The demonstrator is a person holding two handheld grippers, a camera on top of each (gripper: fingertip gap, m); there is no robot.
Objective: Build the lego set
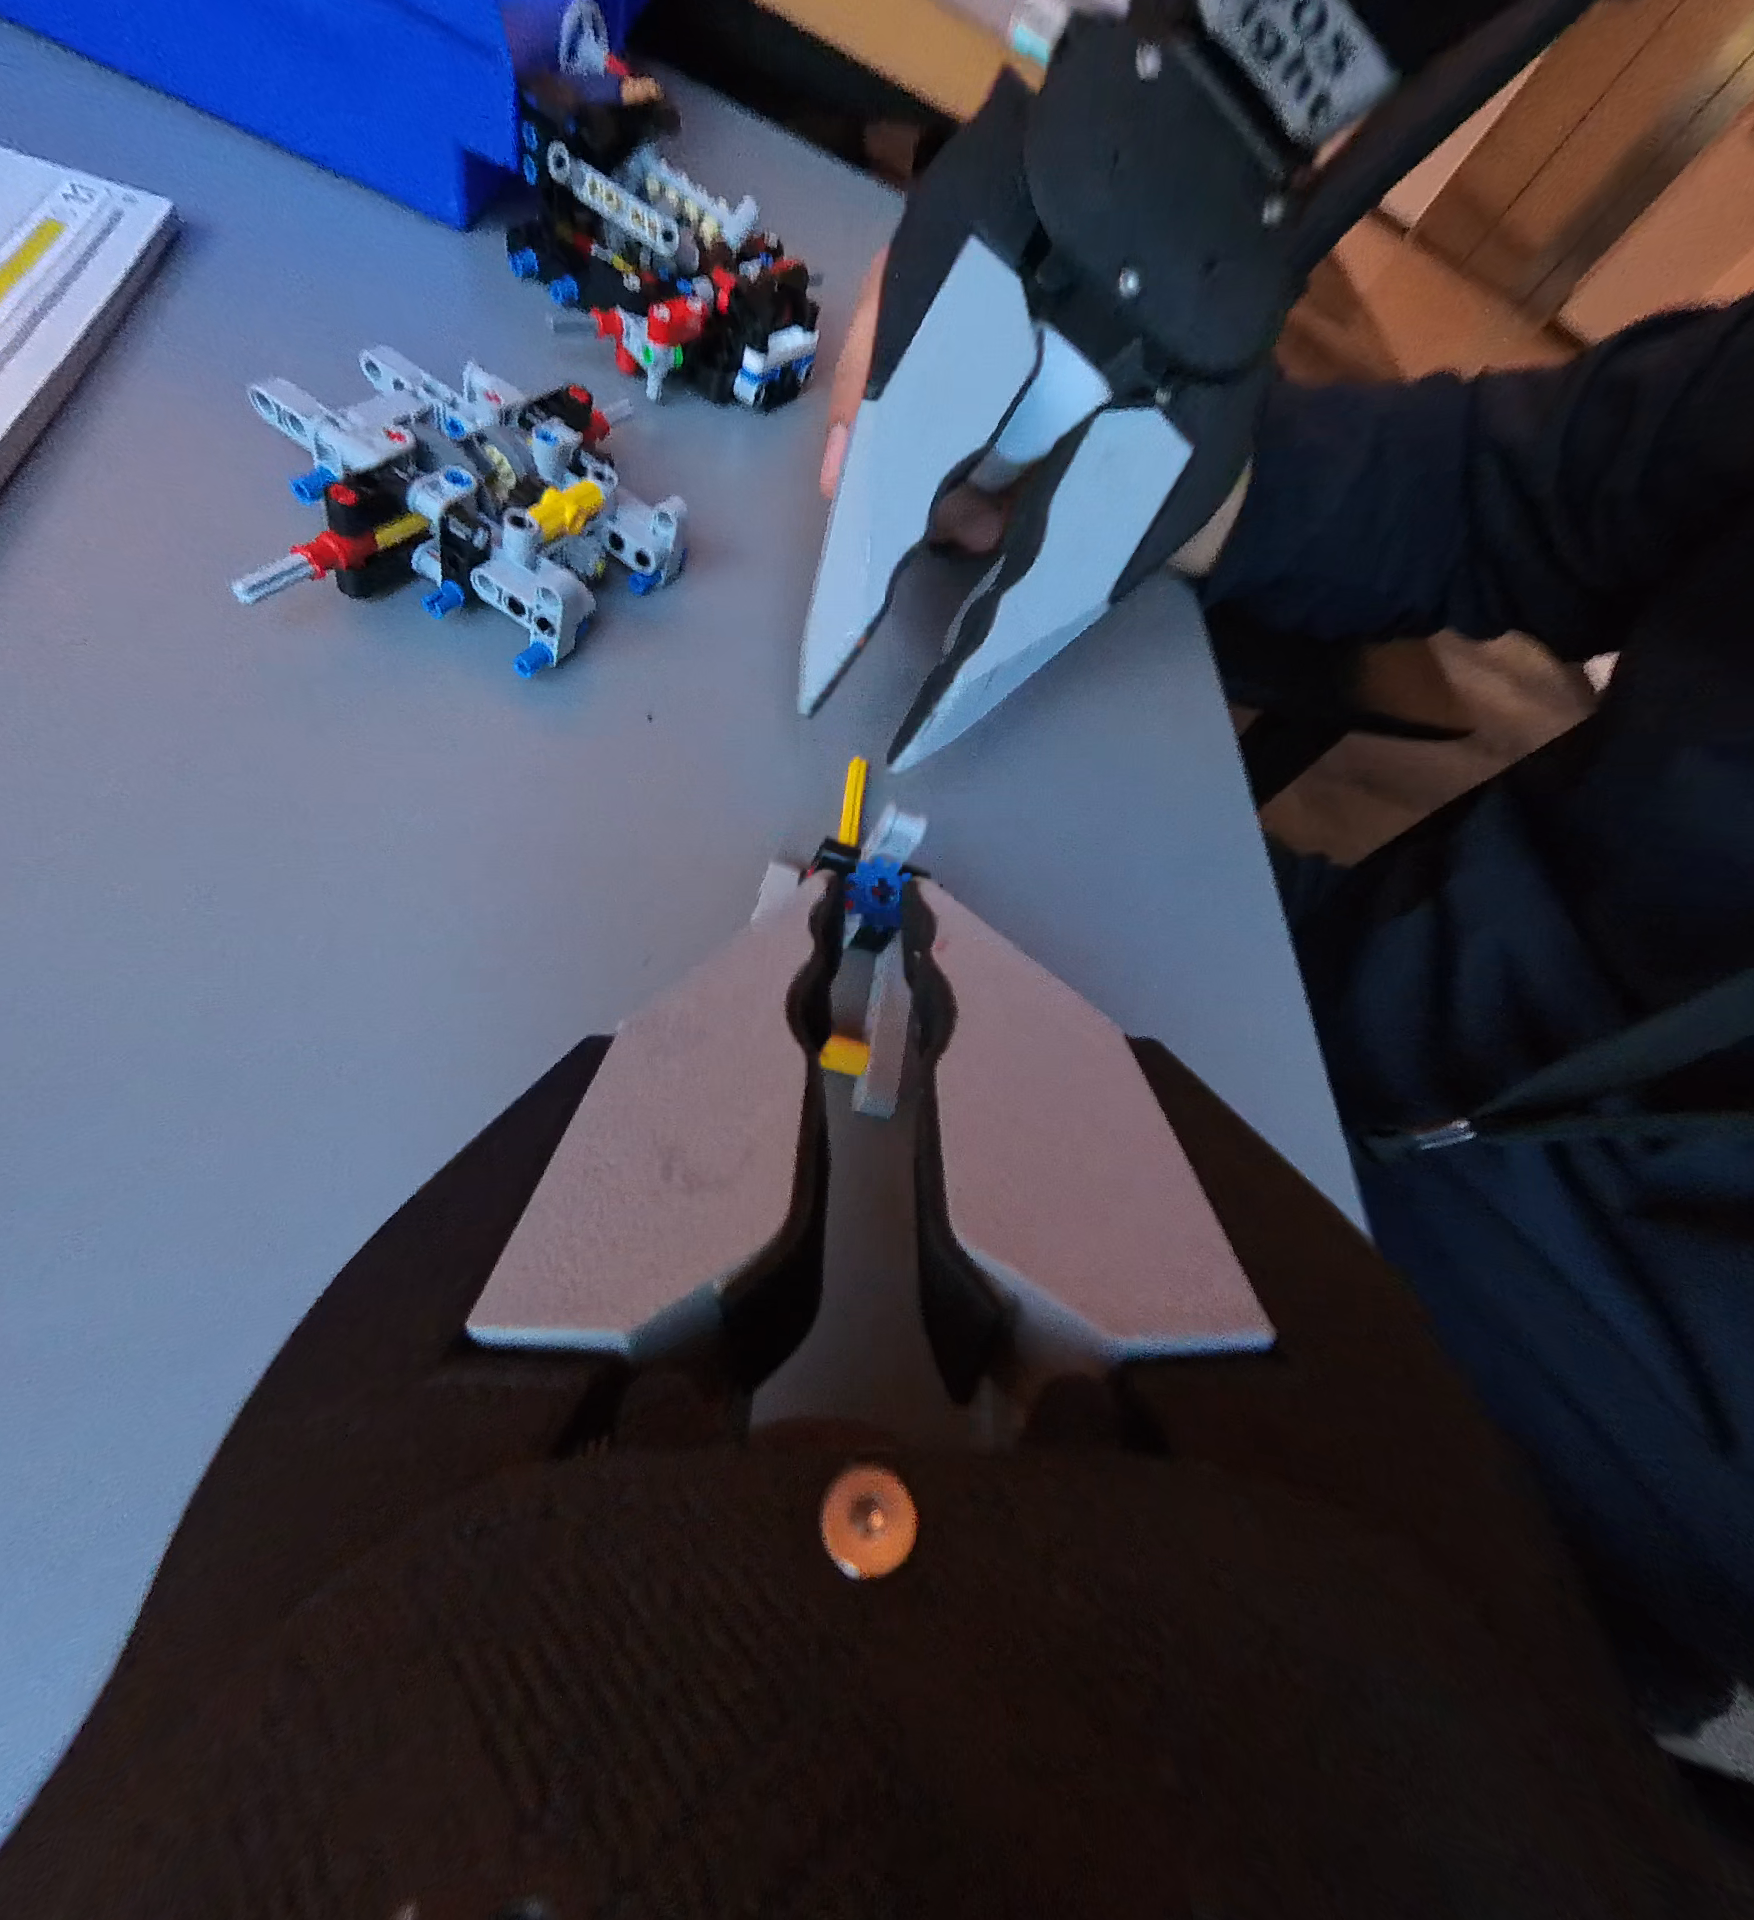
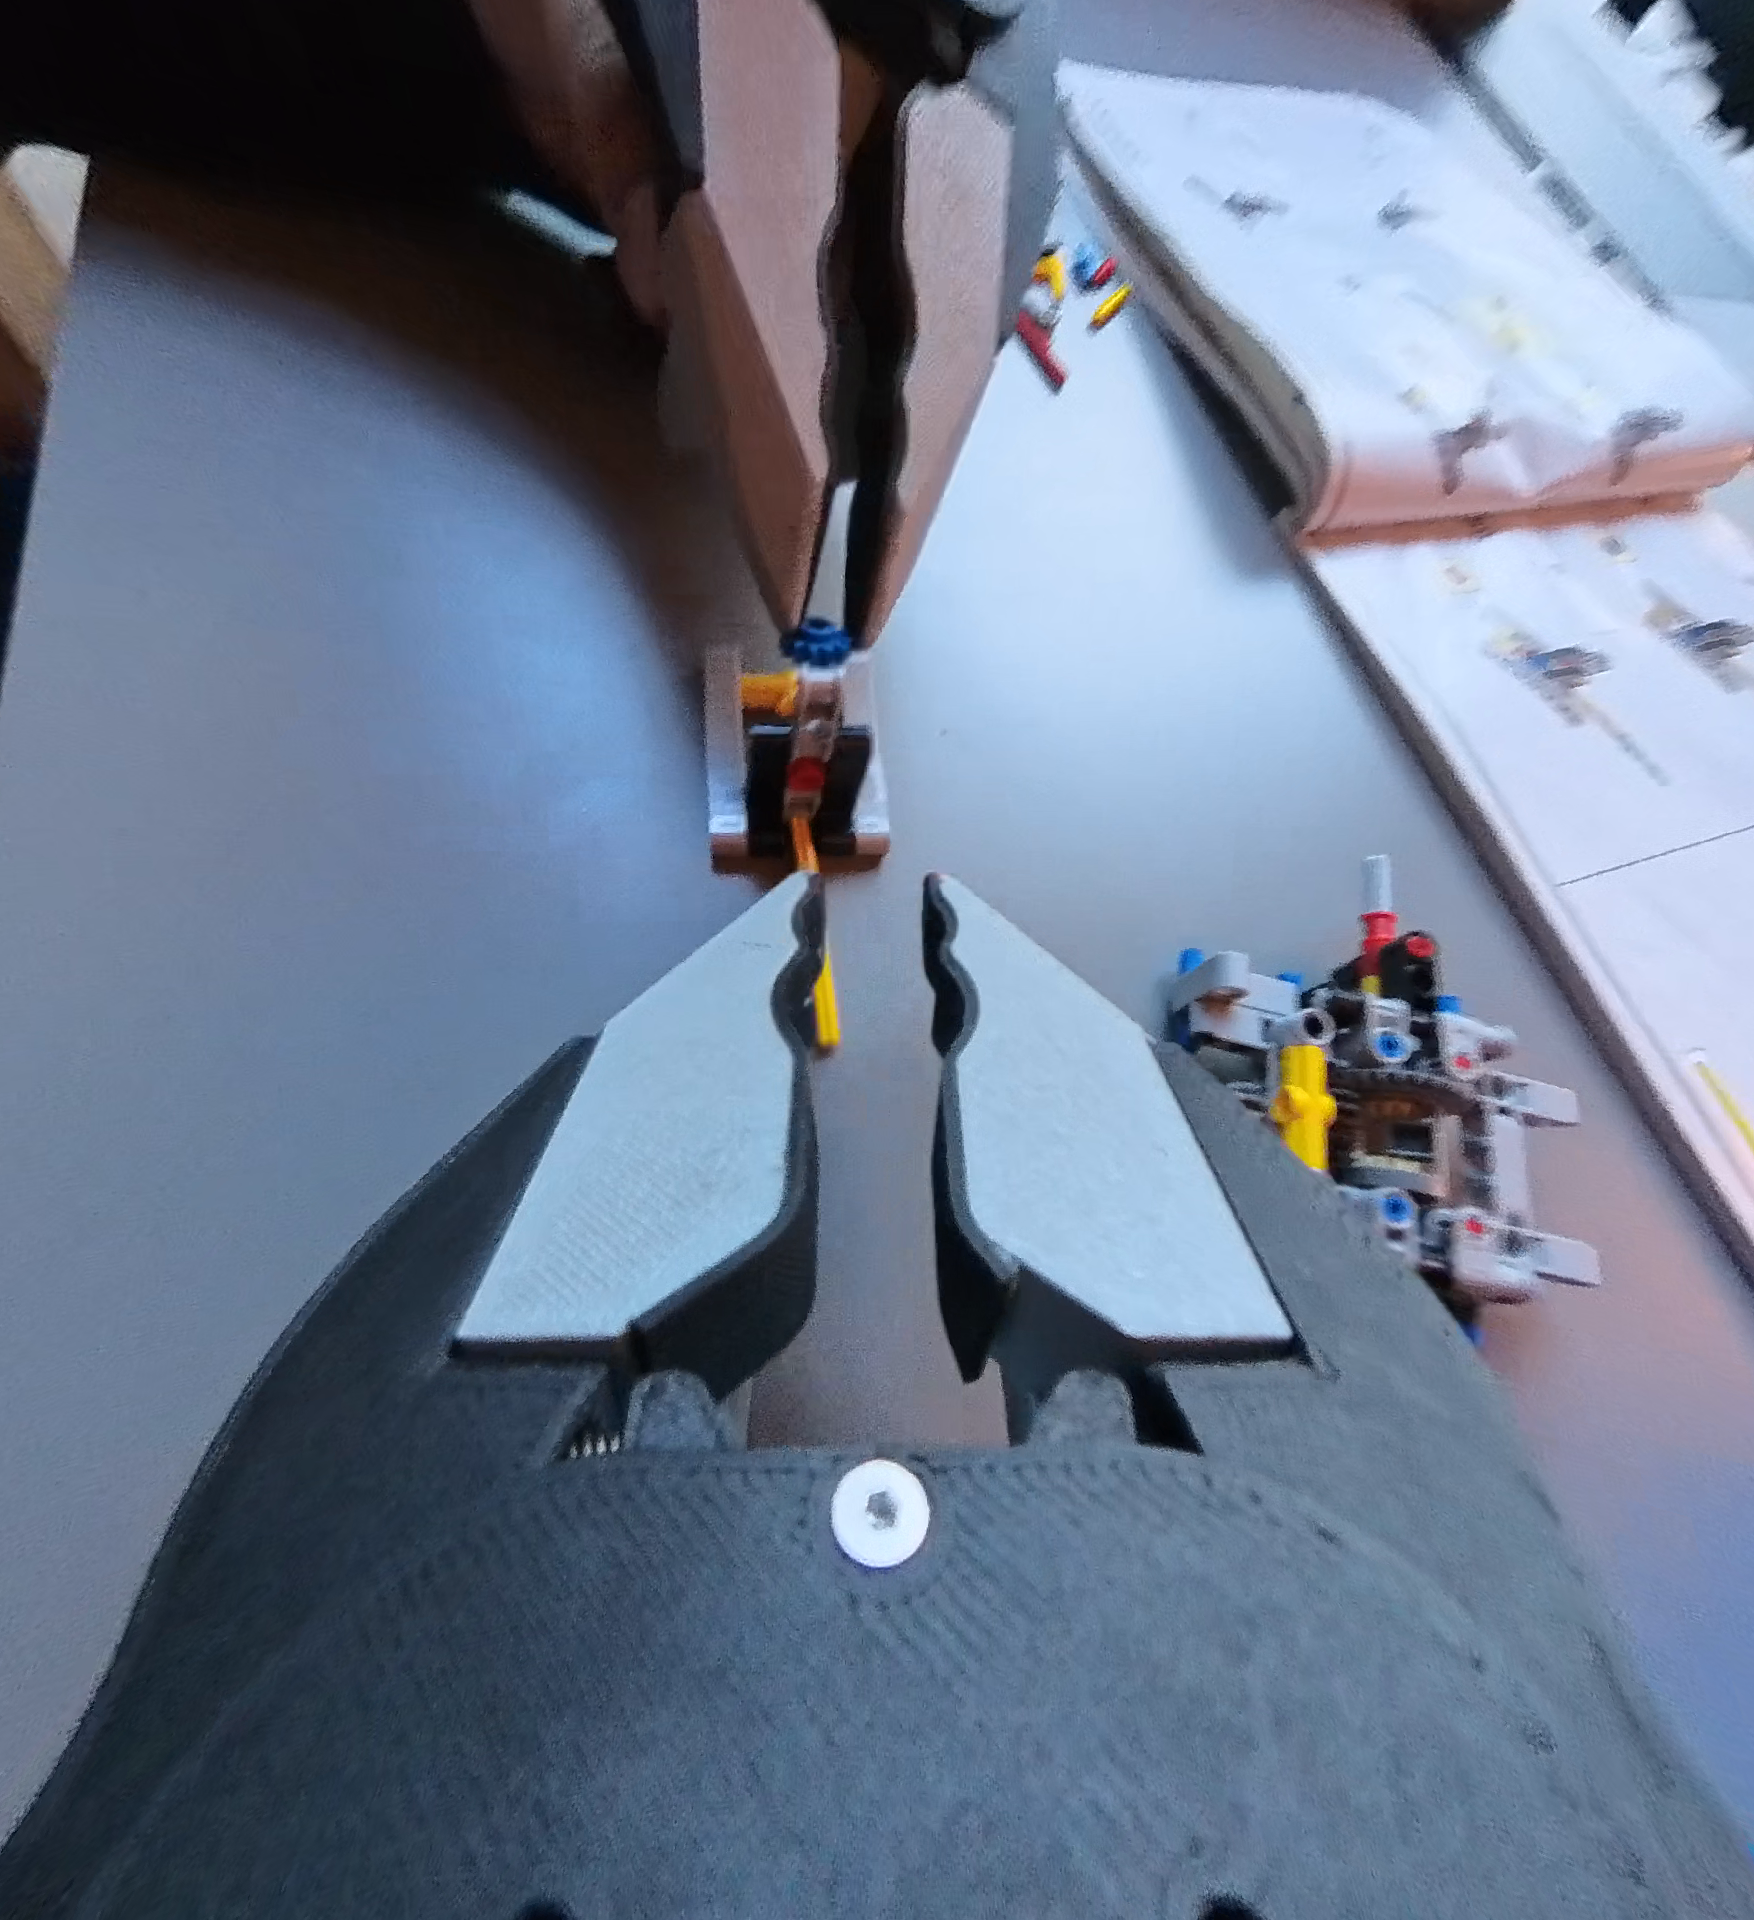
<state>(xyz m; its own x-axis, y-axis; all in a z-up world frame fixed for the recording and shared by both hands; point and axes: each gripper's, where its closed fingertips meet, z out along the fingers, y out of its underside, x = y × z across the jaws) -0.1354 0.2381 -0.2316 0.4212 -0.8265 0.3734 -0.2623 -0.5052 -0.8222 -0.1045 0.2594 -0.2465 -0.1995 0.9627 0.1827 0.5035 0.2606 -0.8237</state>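
Note:
My left gripper (image 1: 868, 883) is shut on a small brick assembly (image 1: 878, 997), a grey beam with a blue gear (image 1: 873, 891) and a yellow axle (image 1: 854, 798) sticking out forward. In the right wrist view the left gripper (image 2: 831, 623) holds this assembly (image 2: 800, 769) at its far end. My right gripper (image 2: 871, 883) is open just in front of it. The yellow axle (image 2: 827, 997) runs along the inside of its left finger (image 2: 686, 1091), and the other pad stands clear of it. In the left wrist view the right gripper (image 1: 852, 732) shows its tips apart, just beyond the axle's end.
Two larger brick builds (image 1: 468, 499) (image 1: 665, 270) lie on the grey table (image 1: 229, 935), near a blue box (image 1: 312, 83) and a booklet (image 1: 11, 312). The table's edge (image 1: 1257, 831) runs close on the right. Open instruction booklets (image 2: 1424, 291) and loose small pieces (image 2: 1070, 291) lie farther off. Across from one pair of fingers to the other is roughly 5 centimetres.

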